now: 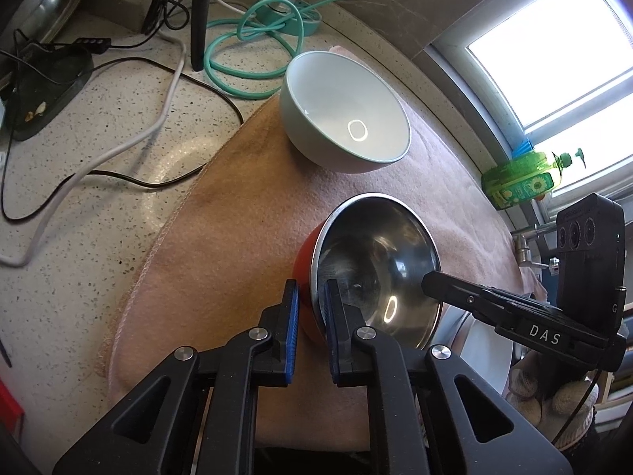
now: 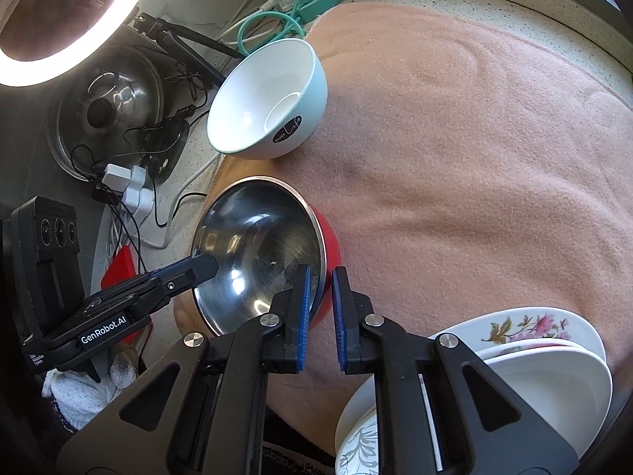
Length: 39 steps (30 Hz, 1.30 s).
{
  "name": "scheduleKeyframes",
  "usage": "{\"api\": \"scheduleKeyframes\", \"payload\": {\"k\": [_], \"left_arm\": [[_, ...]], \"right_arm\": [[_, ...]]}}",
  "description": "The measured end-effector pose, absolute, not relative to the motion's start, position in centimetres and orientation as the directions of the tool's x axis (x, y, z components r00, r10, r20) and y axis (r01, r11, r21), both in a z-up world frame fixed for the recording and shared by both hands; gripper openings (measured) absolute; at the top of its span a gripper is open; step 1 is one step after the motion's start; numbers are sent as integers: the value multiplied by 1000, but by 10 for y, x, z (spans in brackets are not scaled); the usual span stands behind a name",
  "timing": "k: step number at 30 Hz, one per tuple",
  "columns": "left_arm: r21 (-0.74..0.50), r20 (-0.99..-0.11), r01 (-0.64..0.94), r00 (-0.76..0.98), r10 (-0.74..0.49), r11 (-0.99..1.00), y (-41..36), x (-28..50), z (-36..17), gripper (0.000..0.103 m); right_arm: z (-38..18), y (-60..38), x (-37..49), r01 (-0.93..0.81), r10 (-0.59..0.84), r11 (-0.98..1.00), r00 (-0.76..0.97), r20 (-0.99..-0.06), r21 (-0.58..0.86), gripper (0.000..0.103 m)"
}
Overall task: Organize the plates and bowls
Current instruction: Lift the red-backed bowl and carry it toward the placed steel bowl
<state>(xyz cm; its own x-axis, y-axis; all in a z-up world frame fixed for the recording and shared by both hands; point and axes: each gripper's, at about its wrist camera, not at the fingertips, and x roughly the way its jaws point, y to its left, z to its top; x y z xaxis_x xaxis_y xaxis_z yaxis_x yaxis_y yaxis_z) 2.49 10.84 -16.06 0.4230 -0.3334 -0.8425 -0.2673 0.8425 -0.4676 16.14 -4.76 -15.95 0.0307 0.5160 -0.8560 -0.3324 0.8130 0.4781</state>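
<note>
Presently both grippers clamp 1 steel bowl with red outside [image 1: 376,273] by opposite rim edges: left gripper [image 1: 312,301] and right gripper [image 2: 319,297], each with 1 pad inside, 1 outside. Bowl sits on pink cloth [image 2: 455,158]. White bowl [image 2: 269,99], labelled "ENJOY Life", stands just behind. Stacked plates [image 2: 554,376] lie near right. Cables [image 1: 118,146] and green soap bottle [image 1: 522,182] surround. Gripper markings: "DAS", "GenRobot.AI".

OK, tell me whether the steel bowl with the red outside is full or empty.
Empty. The steel bowl shows only bare reflective metal inside, while both grippers pinch its rim.
</note>
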Motion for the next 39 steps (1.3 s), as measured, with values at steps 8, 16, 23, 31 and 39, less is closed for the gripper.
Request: {"api": "scheduleKeyframes", "payload": {"k": [8,16,23,31,39], "left_arm": [[-467,-835,-241,437,-334,851,101,26,-148,11],[-476,-818,-190,454,-353,859,83,32,-130,11],[-485,-797,-126,472,-377,866,65,39,-111,11],[-491,-776,-46,476,-413,870,37,50,-95,11],[-501,-763,45,449,-466,864,-3,59,-86,11]], "right_arm": [[-145,-62,160,-325,531,811,59,-846,486,11],[-127,-90,155,-294,544,816,101,-833,498,11],[-109,-118,151,-258,554,822,152,-818,509,11],[-90,-158,143,-212,547,835,221,-808,507,11],[-78,-206,131,-143,525,851,277,-805,506,11]]}}
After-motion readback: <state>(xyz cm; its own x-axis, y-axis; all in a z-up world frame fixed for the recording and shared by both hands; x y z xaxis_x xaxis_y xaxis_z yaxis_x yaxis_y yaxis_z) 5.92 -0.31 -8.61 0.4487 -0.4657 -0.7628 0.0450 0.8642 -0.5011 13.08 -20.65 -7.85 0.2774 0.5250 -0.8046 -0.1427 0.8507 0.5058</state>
